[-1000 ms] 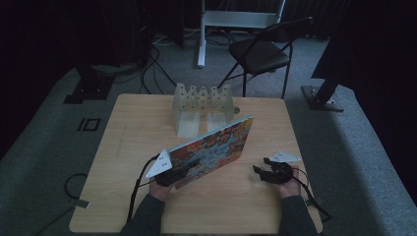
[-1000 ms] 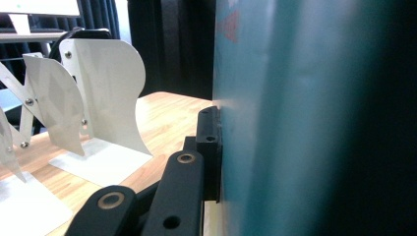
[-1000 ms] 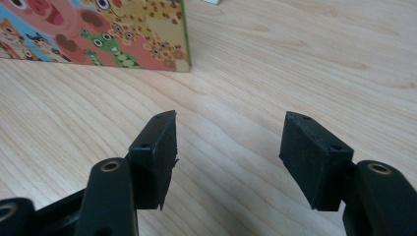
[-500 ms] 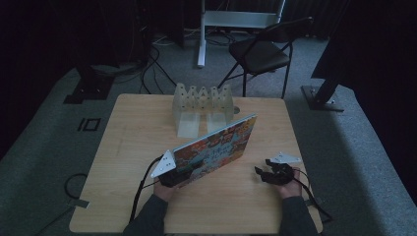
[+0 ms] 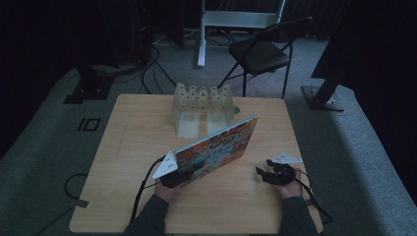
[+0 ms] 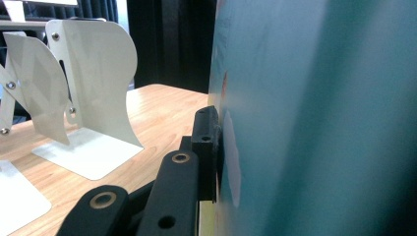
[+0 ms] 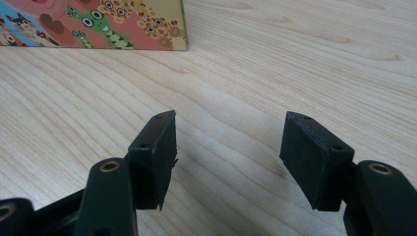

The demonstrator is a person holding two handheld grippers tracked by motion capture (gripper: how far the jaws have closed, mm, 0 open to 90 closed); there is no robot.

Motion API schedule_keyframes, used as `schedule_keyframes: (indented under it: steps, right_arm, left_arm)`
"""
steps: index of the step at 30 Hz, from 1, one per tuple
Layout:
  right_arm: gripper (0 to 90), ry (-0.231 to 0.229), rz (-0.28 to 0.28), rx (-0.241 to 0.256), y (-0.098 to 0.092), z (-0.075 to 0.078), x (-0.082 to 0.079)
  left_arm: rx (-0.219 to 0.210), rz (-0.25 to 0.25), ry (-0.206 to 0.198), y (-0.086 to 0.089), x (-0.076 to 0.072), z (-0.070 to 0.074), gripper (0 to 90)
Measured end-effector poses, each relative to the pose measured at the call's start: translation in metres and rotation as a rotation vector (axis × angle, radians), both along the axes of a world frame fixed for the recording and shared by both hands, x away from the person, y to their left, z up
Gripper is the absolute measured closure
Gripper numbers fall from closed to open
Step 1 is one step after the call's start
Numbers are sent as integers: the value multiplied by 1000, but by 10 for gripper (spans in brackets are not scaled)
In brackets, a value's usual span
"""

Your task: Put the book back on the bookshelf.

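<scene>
Left gripper view: book (image 6: pixel 314 118) hides far finger; left gripper (image 5: pixel 173 178) clamps it. Right gripper (image 7: pixel 228 157) fingers apart.

Both grippers are matt black, the left gripper (image 5: pixel 173 178) and right gripper (image 5: pixel 273 175) each topped by a pale grey three-cornered plate. Their link arms carry brass-ringed pivot holes, and the blocky jaws have small screw holes. Black cables trail back past dark grey sleeves.

A dim lab or studio: black curtains (image 5: pixel 49 29), floor cables (image 5: pixel 147 64), stand bases (image 5: pixel 322 96), folding chair (image 5: pixel 260 51), grey carpet (image 5: pixel 44 147).
</scene>
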State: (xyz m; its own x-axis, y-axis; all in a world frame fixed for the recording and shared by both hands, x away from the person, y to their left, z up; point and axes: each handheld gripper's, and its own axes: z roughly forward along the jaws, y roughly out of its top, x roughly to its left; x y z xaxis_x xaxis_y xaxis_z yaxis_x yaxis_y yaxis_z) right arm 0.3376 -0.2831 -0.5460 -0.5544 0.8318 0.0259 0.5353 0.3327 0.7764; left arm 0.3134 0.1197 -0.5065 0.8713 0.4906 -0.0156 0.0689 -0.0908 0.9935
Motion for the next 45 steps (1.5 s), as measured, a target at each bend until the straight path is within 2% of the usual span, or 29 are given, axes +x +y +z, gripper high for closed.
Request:
schedule_keyframes:
  steps: [8,17,23,28,37,45]
  right_arm:
    - [382,10,1,-12,0,-3,1]
    - [373,17,2,-14,0,-3,1]
    - [374,21,7,-16,1,-3,2]
    - [373,21,9,-16,1,-3,2]
    - [361,28,12,-19,1,-3,2]
    - [326,31,20,-14,1,-3,3]
  left_arm:
    - [5,4,2,-1,1,-4,771]
    - [24,23,-31,-4,-2,-3,800]
    - [14,52,-15,-4,-3,-3,808]
    - [25,52,-23,-6,-4,-1,809]
    - [36,56,-6,-5,-3,5,811]
    - [12,74,17,-2,-1,11,813]
